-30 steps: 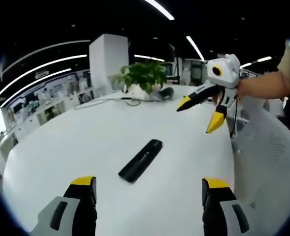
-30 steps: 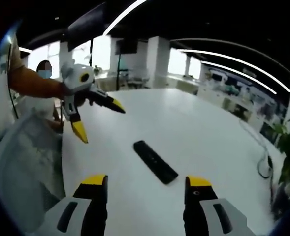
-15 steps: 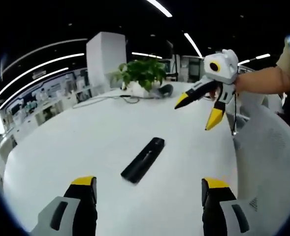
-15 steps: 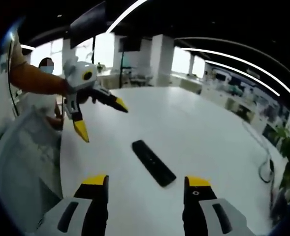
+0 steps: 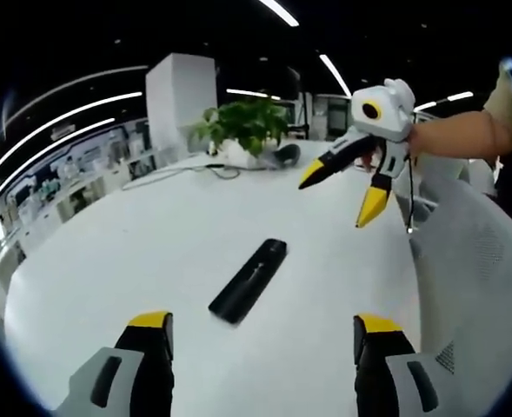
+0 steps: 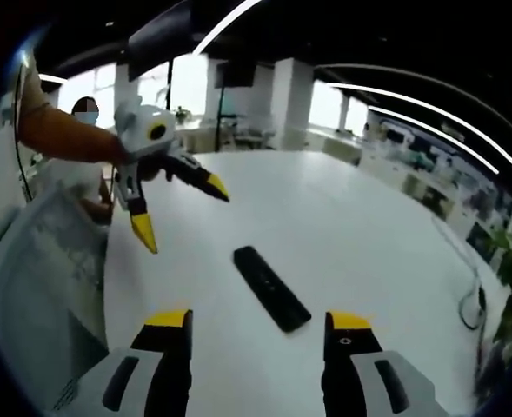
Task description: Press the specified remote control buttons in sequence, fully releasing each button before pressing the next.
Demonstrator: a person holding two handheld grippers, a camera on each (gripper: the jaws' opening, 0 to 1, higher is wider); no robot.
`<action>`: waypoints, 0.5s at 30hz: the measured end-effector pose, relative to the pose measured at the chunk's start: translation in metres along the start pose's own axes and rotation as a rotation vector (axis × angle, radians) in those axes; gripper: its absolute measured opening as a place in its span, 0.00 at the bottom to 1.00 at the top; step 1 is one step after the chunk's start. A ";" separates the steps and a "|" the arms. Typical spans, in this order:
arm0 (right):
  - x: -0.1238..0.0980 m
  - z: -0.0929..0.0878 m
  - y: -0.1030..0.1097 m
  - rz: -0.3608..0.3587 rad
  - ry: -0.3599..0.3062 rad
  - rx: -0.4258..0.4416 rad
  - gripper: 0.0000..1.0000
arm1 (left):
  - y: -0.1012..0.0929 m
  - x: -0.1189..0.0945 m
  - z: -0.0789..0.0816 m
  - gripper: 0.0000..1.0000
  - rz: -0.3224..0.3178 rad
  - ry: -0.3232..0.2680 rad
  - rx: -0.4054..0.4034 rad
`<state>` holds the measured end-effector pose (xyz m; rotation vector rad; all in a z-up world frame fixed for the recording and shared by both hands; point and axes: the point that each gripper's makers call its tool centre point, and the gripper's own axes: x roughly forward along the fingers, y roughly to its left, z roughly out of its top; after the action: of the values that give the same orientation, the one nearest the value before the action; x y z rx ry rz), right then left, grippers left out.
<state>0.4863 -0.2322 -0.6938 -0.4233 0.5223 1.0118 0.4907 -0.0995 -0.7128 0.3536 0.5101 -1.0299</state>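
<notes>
Left gripper (image 5: 260, 339) open | right gripper (image 6: 256, 334) open | remote (image 5: 249, 281) on table (image 5: 134, 252)

An open-plan office: a large white table (image 5: 151, 252) with a potted plant (image 5: 242, 130) and a cable (image 6: 473, 300), a white mesh chair (image 5: 477, 278) beside it, long ceiling strip lights (image 6: 412, 100), white columns (image 5: 179, 100), and rows of desks (image 6: 412, 169) behind.
</notes>
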 end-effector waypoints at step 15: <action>0.006 -0.003 -0.001 0.022 0.030 -0.025 0.56 | -0.002 0.005 0.002 0.84 -0.025 0.007 0.023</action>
<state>0.4889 -0.2298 -0.7001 -0.4562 0.5431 1.0354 0.4921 -0.1051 -0.7142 0.3721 0.5105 -1.0592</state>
